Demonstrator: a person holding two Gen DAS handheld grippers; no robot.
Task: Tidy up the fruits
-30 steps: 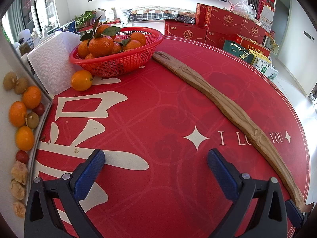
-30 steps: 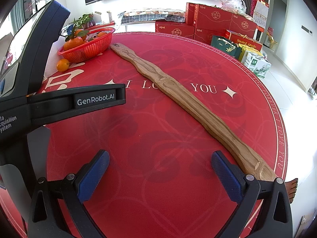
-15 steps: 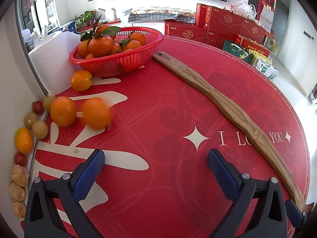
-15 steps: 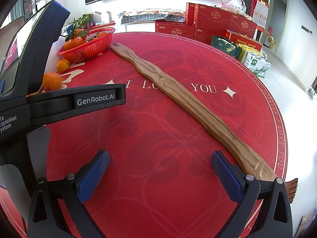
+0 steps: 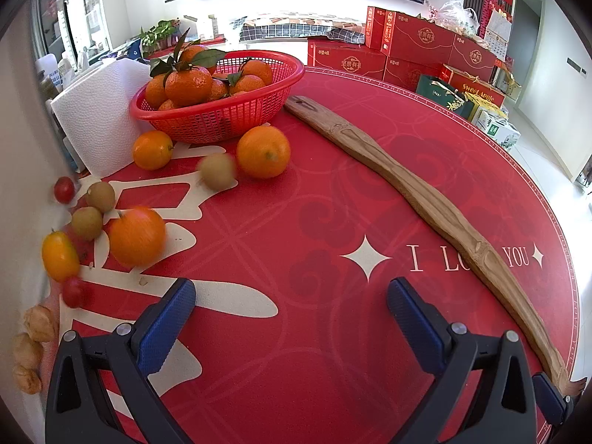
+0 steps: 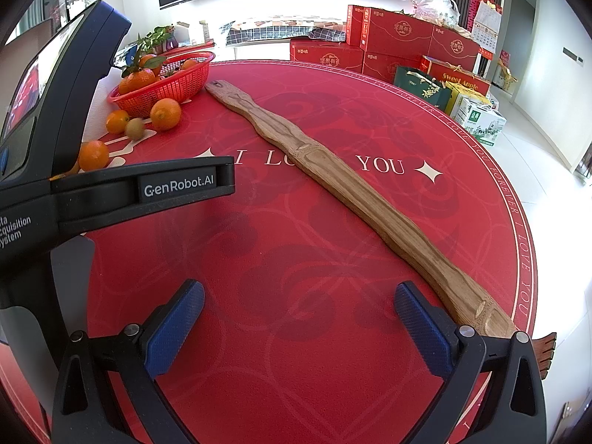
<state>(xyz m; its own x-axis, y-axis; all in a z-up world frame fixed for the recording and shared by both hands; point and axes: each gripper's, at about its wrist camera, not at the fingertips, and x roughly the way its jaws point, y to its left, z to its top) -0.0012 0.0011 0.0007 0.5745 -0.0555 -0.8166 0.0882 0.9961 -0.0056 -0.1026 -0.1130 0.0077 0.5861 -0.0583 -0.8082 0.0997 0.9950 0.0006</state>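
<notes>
Loose fruit is spilling onto the red table (image 5: 296,229) at the left: a blurred orange (image 5: 136,236), another orange (image 5: 263,151), a blurred green-brown fruit (image 5: 216,171), two more like it (image 5: 100,196), cherry tomatoes (image 5: 63,189), a yellow-orange fruit (image 5: 59,256) and walnuts (image 5: 39,328). A red basket (image 5: 222,118) of mandarins stands behind. My left gripper (image 5: 290,320) hovers open and empty in front of them. My right gripper (image 6: 299,325) is open and empty over bare cloth, with the oranges (image 6: 165,114) far to its left.
A long wooden stick (image 5: 418,196) lies diagonally across the table from the basket to the near right edge. A paper towel roll (image 5: 96,118) stands left of the basket. Red gift boxes (image 5: 418,48) sit on the floor behind. The left gripper's body (image 6: 74,185) fills the right view's left side.
The fruit has tumbled from a white surface at the far left onto the table and rolled right and toward the basket; some pieces are still moving. Both grippers have stayed in place, open.
</notes>
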